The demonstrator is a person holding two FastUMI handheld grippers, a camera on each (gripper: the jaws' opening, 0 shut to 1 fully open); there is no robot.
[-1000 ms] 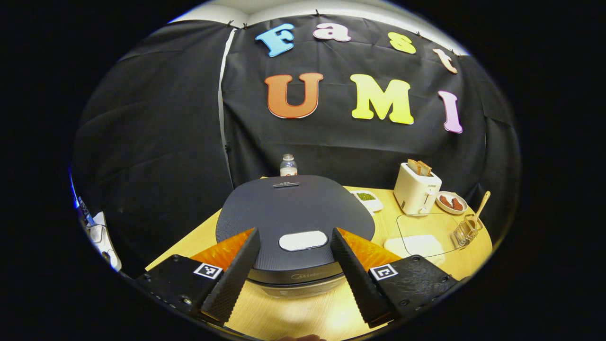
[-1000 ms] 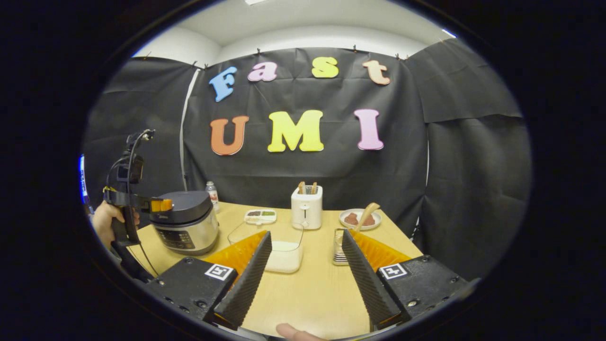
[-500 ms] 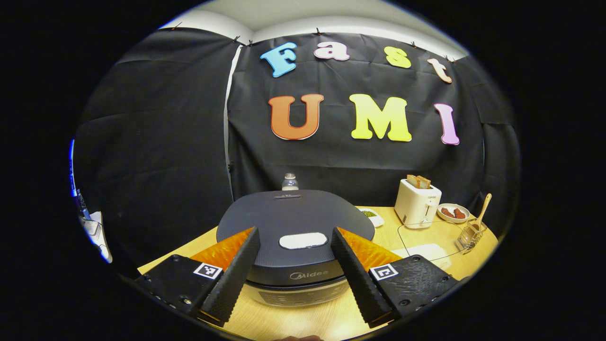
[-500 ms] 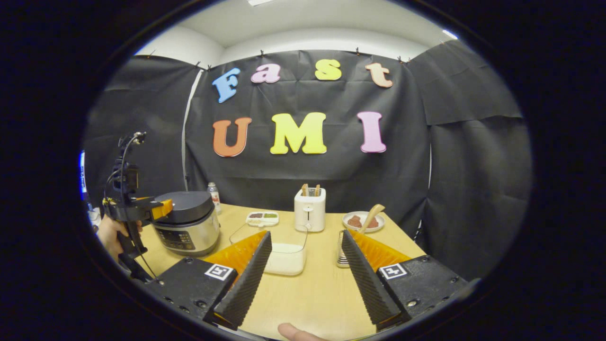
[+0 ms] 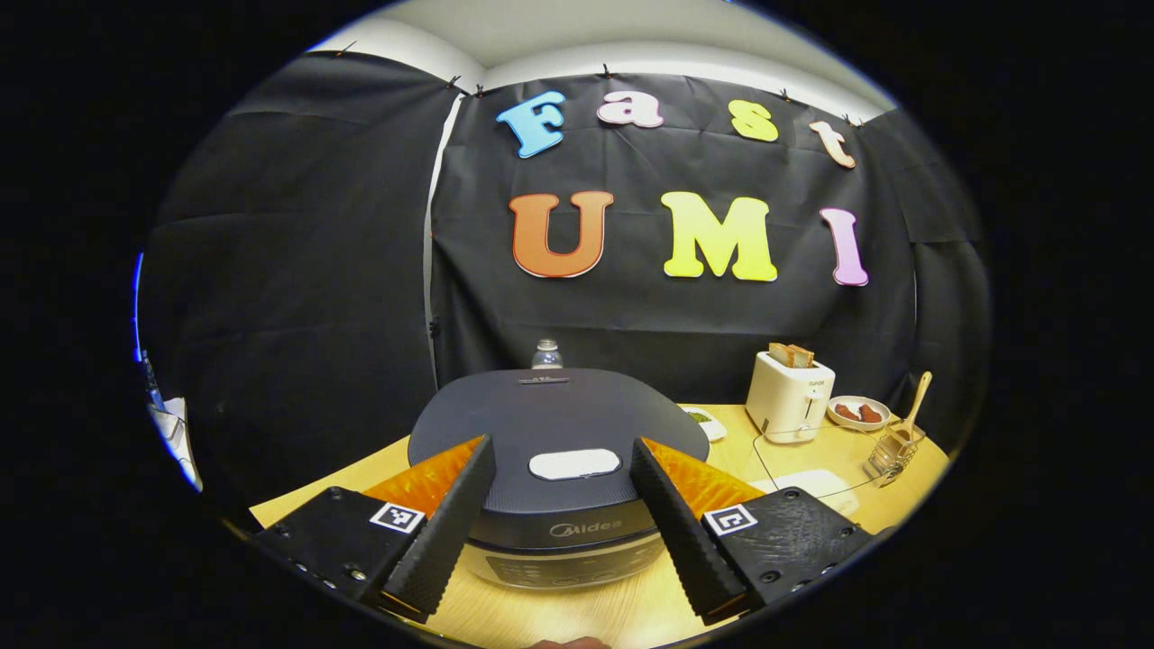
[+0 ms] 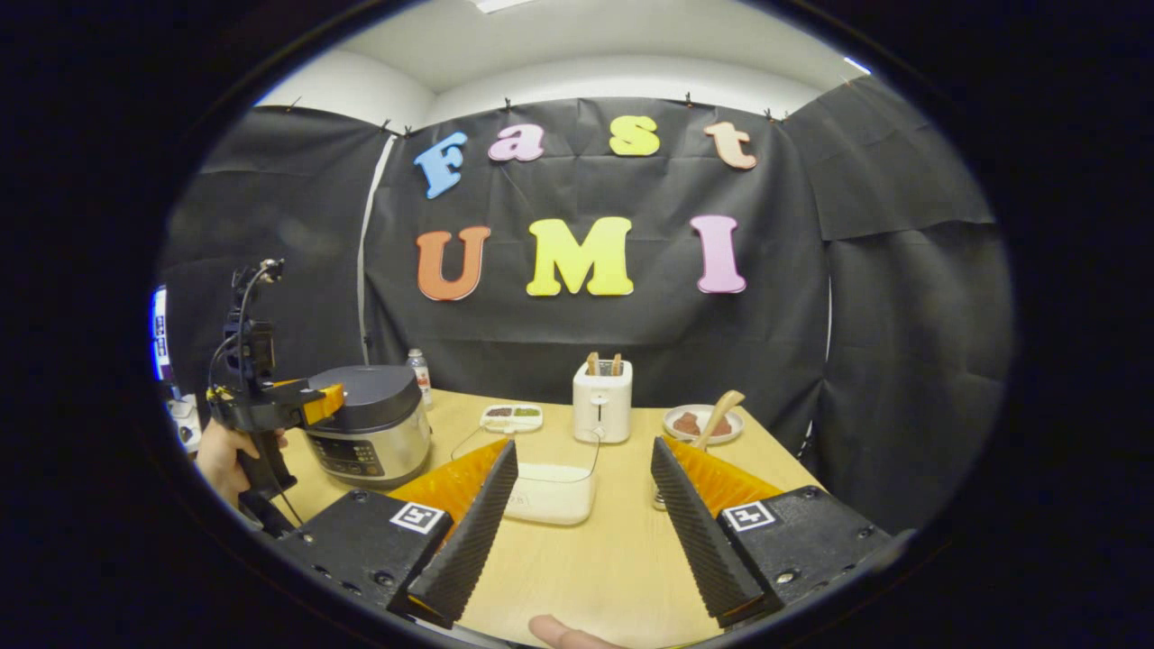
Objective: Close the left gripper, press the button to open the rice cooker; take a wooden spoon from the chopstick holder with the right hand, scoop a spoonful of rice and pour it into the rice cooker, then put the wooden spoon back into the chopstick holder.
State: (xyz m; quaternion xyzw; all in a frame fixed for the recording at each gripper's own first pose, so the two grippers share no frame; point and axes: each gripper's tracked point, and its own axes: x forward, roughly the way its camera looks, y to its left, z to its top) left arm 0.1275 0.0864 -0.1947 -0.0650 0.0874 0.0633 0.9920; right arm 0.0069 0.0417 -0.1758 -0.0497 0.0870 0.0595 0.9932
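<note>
The rice cooker (image 5: 559,442) stands with its dark lid down, and a pale oval button (image 5: 574,464) sits on the lid's front. My left gripper (image 5: 559,518) is open, its fingers apart on either side of the button, just in front of the cooker. In the right gripper view the cooker (image 6: 374,433) is at the left, with the left gripper (image 6: 270,410) held by a hand before it. My right gripper (image 6: 581,527) is open over the table. The wooden spoon (image 6: 721,413) leans in the wire chopstick holder (image 5: 888,451). A clear box of rice (image 6: 550,482) stands mid-table.
A white toaster (image 6: 602,401) with bread stands at the back, beside a plate (image 6: 703,424) of brown food. A small divided dish (image 6: 511,416) and a bottle (image 6: 417,371) sit behind the cooker. The wooden table (image 6: 604,568) ends at the black cloth wall.
The left gripper has drawn back and tilted up, so the cooker's front panel now shows. The right gripper has also tilted up a little. Both stay open.
</note>
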